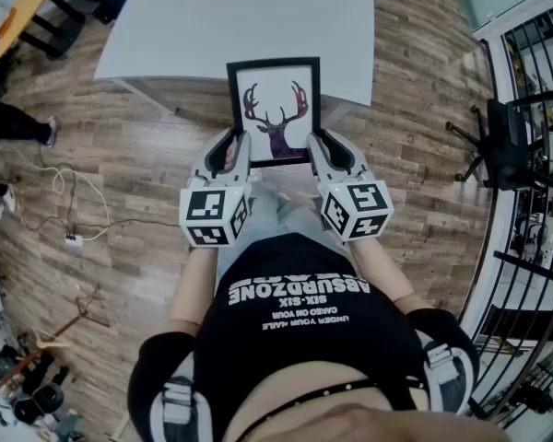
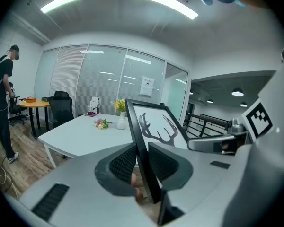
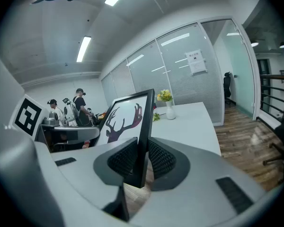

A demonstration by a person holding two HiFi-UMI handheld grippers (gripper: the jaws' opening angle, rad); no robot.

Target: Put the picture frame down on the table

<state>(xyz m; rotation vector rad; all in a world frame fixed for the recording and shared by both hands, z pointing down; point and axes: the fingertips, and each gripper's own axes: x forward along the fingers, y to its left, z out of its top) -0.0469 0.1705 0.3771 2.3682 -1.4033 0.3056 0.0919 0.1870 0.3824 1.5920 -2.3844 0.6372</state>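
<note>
Seen from your head camera, the frame point(image 1: 275, 109) sits at the centre top of the picture: a black-edged print of a deer's head with antlers, facing up toward you. It is held in the air. Its upper part overlaps the near edge of the table point(image 1: 166, 35), and its lower part hangs over the floor in front of your legs.

Your left gripper point(image 1: 230, 151) is closed on the frame's left edge, and your right gripper point(image 1: 319, 149) is closed on its right edge. Each gripper view shows the ribbed pads pressed against both faces of the black moulding, low on the frame.

The frame is not yet down. To set it down well, you likely need to carry it further over the bare tabletop, so the whole frame has table beneath it rather than only the top half. Keep both grippers level with each other so the frame does not twist between them. Lower until it rests on the table, and only then let the jaws part, both together.

A vase point(image 2: 121, 120) with flowers stands at the table's far side, well apart from the frame; stop short of it.
</note>
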